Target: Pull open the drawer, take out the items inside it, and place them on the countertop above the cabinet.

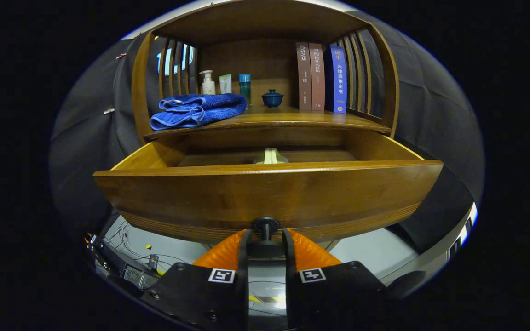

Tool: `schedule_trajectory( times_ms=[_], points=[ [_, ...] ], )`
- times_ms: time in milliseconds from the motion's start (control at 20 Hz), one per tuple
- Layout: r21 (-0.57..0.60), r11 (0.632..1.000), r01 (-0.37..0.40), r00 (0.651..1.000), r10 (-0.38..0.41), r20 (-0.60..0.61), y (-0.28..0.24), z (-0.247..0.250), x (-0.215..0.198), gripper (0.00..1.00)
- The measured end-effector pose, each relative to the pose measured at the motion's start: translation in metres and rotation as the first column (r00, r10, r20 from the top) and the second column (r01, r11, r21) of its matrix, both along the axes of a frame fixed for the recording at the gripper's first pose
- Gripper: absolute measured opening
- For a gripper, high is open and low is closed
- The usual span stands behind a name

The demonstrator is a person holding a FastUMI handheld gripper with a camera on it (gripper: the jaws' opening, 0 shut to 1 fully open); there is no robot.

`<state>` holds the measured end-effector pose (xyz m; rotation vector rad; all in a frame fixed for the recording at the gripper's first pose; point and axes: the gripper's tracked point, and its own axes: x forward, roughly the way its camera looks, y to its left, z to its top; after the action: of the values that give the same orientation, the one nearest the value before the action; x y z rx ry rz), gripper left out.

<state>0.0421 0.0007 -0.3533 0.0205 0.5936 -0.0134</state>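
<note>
At the bottom centre of the frame the claw point(266, 239) is closed on the drawer knob point(266, 225), one finger pressing each side of the small dark knob. The knob sits at the lower middle of the drawer front point(265, 197), a broad curved wooden panel spanning the middle of the frame. The drawer point(384, 147) stands pulled well out of the wooden cabinet point(265, 20). Inside it, just behind the front panel's top edge near the centre, a pale item point(270, 157) peeks up; what it is cannot be told.

Above the drawer, the worktop point(292, 118) holds a folded blue towel point(198, 110) at the left, touching its front edge. Behind the towel stand a white pump bottle point(208, 83), a small pale tube point(225, 83) and a teal bottle point(244, 87). A dark blue lidded cup point(272, 99) sits near the centre, and three upright books point(322, 77) stand at the right, against the slatted side.
</note>
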Motion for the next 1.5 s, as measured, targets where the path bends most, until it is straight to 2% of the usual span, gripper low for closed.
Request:
schedule_trajectory(
  times_ms=[200,400,600,650,850,1000,1200,1350,1500],
  points=[
    [0.016,1.000,-0.006,0.999,0.007,-0.038,0.001,-0.006,-0.023,0.36],
    [0.012,1.000,-0.012,1.000,0.012,-0.012,0.000,-0.005,-0.027,0.36],
    [0.034,0.999,-0.005,0.999,0.006,-0.034,0.000,-0.007,-0.033,0.47],
    [0.034,0.999,-0.002,0.999,0.003,-0.034,-0.002,-0.004,-0.035,0.53],
    [0.033,0.999,0.020,1.000,-0.020,-0.011,-0.011,0.041,-0.048,1.00],
    [0.052,0.998,0.023,0.999,-0.025,0.044,-0.010,0.095,-0.035,0.99],
    [0.069,0.997,0.024,0.995,-0.030,0.097,-0.007,0.147,0.015,0.99],
    [0.039,0.999,-0.005,1.000,0.005,0.013,-0.003,0.142,0.061,1.00],
    [0.050,0.998,-0.025,0.992,0.030,-0.120,0.003,0.111,0.104,1.00]
  ],
)
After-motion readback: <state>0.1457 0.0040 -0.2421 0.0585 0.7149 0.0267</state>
